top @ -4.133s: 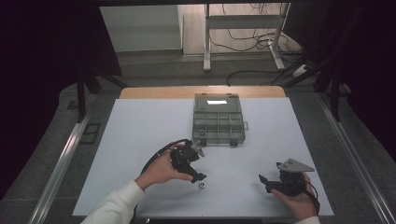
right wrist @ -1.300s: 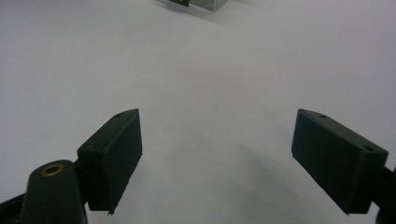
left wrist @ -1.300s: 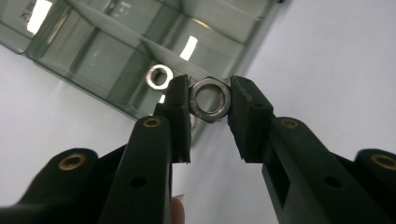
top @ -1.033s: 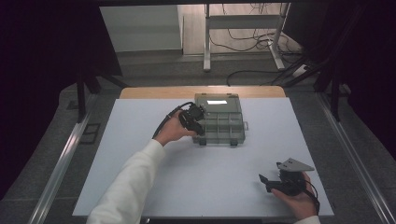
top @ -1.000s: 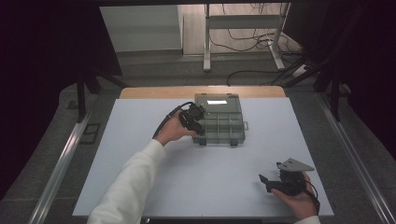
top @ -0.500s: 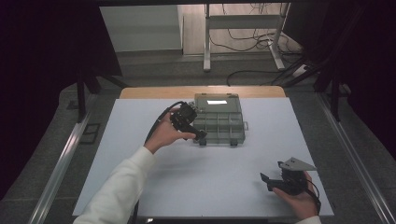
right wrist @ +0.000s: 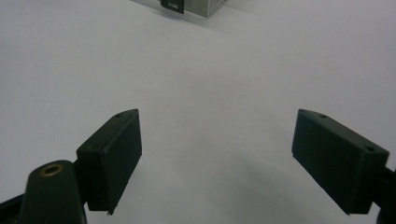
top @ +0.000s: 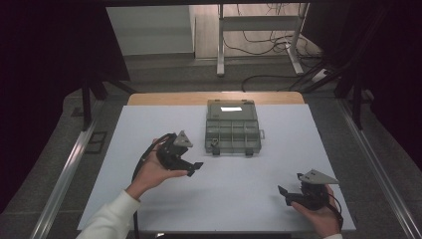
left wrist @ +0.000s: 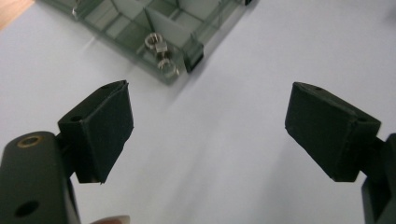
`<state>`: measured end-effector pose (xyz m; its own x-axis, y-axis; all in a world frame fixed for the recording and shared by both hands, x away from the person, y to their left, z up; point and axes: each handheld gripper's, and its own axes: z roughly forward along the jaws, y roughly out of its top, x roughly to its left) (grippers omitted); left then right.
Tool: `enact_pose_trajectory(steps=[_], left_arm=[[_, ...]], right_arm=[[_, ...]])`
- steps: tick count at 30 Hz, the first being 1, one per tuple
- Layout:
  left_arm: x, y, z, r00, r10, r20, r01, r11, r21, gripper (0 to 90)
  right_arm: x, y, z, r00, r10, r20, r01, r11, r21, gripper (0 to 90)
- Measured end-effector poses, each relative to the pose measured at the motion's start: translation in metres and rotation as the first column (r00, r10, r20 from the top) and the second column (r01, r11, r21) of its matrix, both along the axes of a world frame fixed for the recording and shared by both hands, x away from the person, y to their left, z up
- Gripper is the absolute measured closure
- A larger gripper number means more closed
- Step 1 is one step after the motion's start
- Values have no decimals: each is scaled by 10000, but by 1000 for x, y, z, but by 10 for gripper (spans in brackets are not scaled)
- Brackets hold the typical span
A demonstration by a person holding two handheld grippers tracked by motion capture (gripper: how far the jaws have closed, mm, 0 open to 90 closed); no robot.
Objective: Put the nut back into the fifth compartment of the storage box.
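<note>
A grey-green compartment box lies open at the table's far middle. In the left gripper view several metal nuts rest in the corner cell of this box. My left gripper hovers left of and nearer than the box, apart from it. Its jaws have just been opening and now stand wide over bare table, with nothing between them. My right gripper rests near the front right edge, open and empty. The box's edge shows far ahead of it.
The white table top spreads between the two grippers. A wooden strip runs along the far edge. Metal rails flank the table on both sides, and cables lie on the floor beyond.
My left hand has drawn back from the box's near-left corner toward the person and to the left. The right hand has kept still.
</note>
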<state>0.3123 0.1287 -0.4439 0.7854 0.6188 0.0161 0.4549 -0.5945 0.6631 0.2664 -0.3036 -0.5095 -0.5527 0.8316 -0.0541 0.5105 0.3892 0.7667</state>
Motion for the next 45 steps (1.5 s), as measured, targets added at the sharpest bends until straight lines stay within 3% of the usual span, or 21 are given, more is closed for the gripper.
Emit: enact_pose_trajectory(steps=[6, 10, 15, 19, 23, 45], left_arm=[[-23, 33, -19, 9979, 600, -230, -608, 9975, -365, 157], [-35, 55, -32, 9922, 1236, -184, -1243, 9911, -472, 159], [-43, 84, -54, 9785, 2037, -308, -2052, 9769, -588, 161], [-45, 96, -67, 9676, 2475, -508, -2505, 9659, -653, 164], [-44, 100, -70, 9631, 2646, -489, -2676, 9608, -725, 164], [-42, 98, -69, 9664, 2540, -387, -2563, 9637, -742, 163]], right_arm=[[1, 0, 1, 10000, -22, 6, 22, 10000, 64, 160], [2, 1, 2, 10000, 52, 42, -53, 9999, 141, 159], [4, 3, 2, 9997, 239, 57, -240, 9995, 197, 157], [5, 5, 2, 9994, 343, 55, -344, 9992, 212, 156], [5, 6, 1, 9992, 389, 48, -390, 9990, 209, 155], [1, 0, 4, 9994, 322, 126, -328, 9982, 499, 147]])
